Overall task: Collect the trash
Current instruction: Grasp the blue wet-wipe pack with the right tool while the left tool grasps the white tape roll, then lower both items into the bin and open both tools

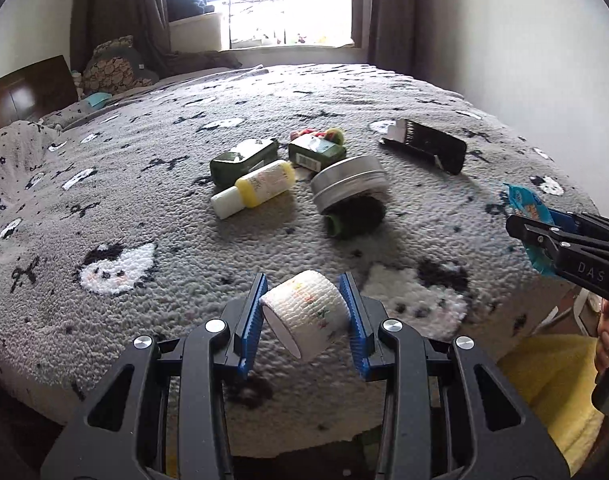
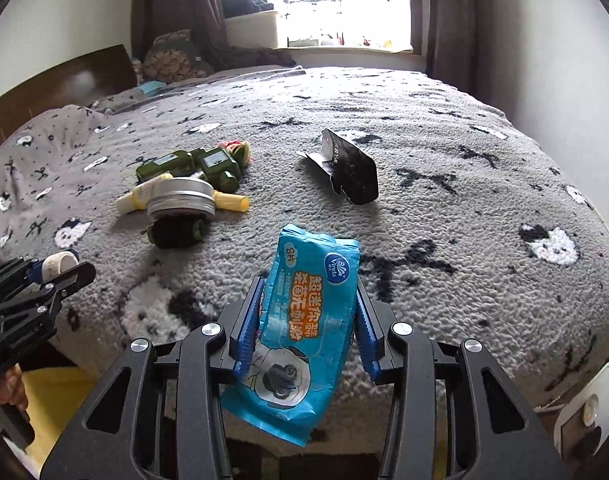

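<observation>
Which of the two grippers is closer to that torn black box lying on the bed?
Right. The right gripper, clamping the blue wipes pack, is nearer the black box; the left gripper, gripping the bandage roll, sits farther left.

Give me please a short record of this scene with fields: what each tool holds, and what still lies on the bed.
surface: grey patterned bedspread
left tool: shut on white bandage roll
right tool: shut on blue wet-wipes pack
centre pile: yellow bottle, round metal tin, two green boxes
apart, to the right: torn black carton
</observation>
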Action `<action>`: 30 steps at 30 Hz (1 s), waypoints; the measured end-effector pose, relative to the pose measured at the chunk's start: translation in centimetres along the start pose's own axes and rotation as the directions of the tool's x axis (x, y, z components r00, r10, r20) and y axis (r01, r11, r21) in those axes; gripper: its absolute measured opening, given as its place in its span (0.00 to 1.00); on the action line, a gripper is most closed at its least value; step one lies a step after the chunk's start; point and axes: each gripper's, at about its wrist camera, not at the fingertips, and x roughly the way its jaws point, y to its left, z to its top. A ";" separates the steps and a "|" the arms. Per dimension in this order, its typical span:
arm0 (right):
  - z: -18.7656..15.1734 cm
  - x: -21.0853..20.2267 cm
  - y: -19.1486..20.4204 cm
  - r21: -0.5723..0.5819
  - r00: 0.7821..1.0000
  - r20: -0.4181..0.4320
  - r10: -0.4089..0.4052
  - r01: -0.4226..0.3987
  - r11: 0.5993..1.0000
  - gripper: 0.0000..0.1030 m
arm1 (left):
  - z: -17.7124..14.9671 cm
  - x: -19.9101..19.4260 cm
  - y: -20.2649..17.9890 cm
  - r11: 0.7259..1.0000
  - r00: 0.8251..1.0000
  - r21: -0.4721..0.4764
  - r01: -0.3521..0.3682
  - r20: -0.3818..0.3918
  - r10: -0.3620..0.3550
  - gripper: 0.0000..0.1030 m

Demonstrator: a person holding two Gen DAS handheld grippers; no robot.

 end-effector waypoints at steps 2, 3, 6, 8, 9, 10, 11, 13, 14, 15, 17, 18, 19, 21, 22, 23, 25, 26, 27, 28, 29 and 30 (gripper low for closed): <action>-0.9 -1.4 0.1 -0.010 1.000 0.011 0.010 -0.010 1.000 0.42 | -0.6 -1.3 -1.0 1.000 1.000 0.007 0.015 0.019 -0.015 0.34; -1.4 -2.0 0.1 -0.013 1.000 0.013 0.015 -0.015 1.000 0.42 | -0.9 -1.8 -1.4 1.000 0.999 0.011 0.020 0.027 -0.020 0.34; -3.1 -3.1 0.4 -0.022 0.999 0.008 0.032 -0.032 0.999 0.42 | -2.2 -3.2 -2.4 0.999 0.999 0.016 0.037 0.036 -0.038 0.34; -4.5 -3.5 0.8 -0.029 0.999 -0.008 0.039 -0.039 0.999 0.42 | -3.4 -3.6 -3.0 0.998 0.998 0.028 0.050 0.024 -0.051 0.34; -5.1 -3.5 0.9 -0.030 0.999 -0.019 0.046 -0.046 0.998 0.42 | -4.0 -3.6 -3.3 0.998 0.998 0.034 0.055 0.015 -0.055 0.34; -5.8 -3.6 1.0 -0.028 0.998 -0.033 0.056 -0.057 0.998 0.42 | -4.6 -3.6 -3.6 0.997 0.998 0.041 0.063 0.003 -0.063 0.34; -6.5 -3.5 1.2 -0.027 0.997 -0.048 0.065 -0.066 0.997 0.42 | -5.3 -3.4 -3.8 0.996 0.998 0.046 0.070 -0.013 -0.069 0.34; -7.9 -3.2 1.6 -0.036 0.994 -0.081 0.070 -0.073 0.997 0.42 | -6.8 -3.1 -4.2 0.995 0.996 0.054 0.084 -0.046 -0.081 0.34; -8.5 -2.9 1.8 -0.040 0.993 -0.098 0.071 -0.075 0.996 0.42 | -7.6 -3.0 -4.4 0.994 0.994 0.054 0.093 -0.065 -0.090 0.34; -9.0 -2.6 2.0 -0.042 0.991 -0.115 0.075 -0.080 0.996 0.42 | -8.3 -2.6 -4.6 0.993 0.992 0.054 0.103 -0.085 -0.098 0.34; -10.1 -1.7 2.3 -0.044 0.985 -0.153 0.083 -0.091 0.995 0.42 | -9.8 -1.9 -4.9 0.992 0.986 0.061 0.113 -0.126 -0.105 0.34; -10.6 -1.3 2.5 -0.044 0.982 -0.170 0.086 -0.095 0.995 0.42 | -10.3 -1.5 -5.1 0.991 0.984 0.064 0.116 -0.145 -0.106 0.34; -11.0 -0.9 2.6 -0.043 0.979 -0.183 0.088 -0.097 0.994 0.42 | -11.0 -1.0 -5.2 0.991 0.980 0.064 0.120 -0.165 -0.108 0.34; -11.9 -0.2 2.9 -0.044 0.974 -0.209 0.085 -0.096 0.994 0.42 | -12.0 -0.2 -5.3 0.990 0.973 0.062 0.127 -0.201 -0.112 0.34; -12.4 0.1 3.0 -0.043 0.971 -0.223 0.085 -0.097 0.994 0.42 | -12.6 0.2 -5.4 0.990 0.969 0.061 0.131 -0.219 -0.114 0.34; -12.8 0.4 3.1 -0.042 0.968 -0.235 0.087 -0.099 0.994 0.42 | -13.1 0.7 -5.4 0.989 0.965 0.061 0.133 -0.235 -0.115 0.34; -13.6 1.1 3.2 -0.040 0.961 -0.262 0.086 -0.100 0.994 0.42 | -13.9 1.5 -5.5 0.989 0.957 0.057 0.138 -0.266 -0.118 0.34; -14.0 1.4 3.2 -0.038 0.958 -0.273 0.086 -0.100 0.994 0.42 | -14.3 1.9 -5.5 0.989 0.953 0.054 0.139 -0.280 -0.119 0.34; -14.3 1.7 3.3 -0.034 0.954 -0.287 0.089 -0.103 0.994 0.42 | -14.7 2.3 -5.5 0.989 0.949 0.052 0.141 -0.292 -0.120 0.34; -14.7 2.1 3.3 -0.031 0.949 -0.300 0.093 -0.107 0.994 0.42 | -15.1 2.7 -5.5 0.989 0.945 0.050 0.142 -0.305 -0.120 0.34; -15.1 2.4 3.4 -0.030 0.946 -0.311 0.094 -0.109 0.994 0.42 | -15.5 3.0 -5.5 0.989 0.941 0.049 0.143 -0.316 -0.120 0.34; -15.4 2.7 3.5 -0.033 0.943 -0.320 0.091 -0.107 0.994 0.42 | -15.8 3.4 -5.6 0.988 0.936 0.045 0.146 -0.329 -0.123 0.34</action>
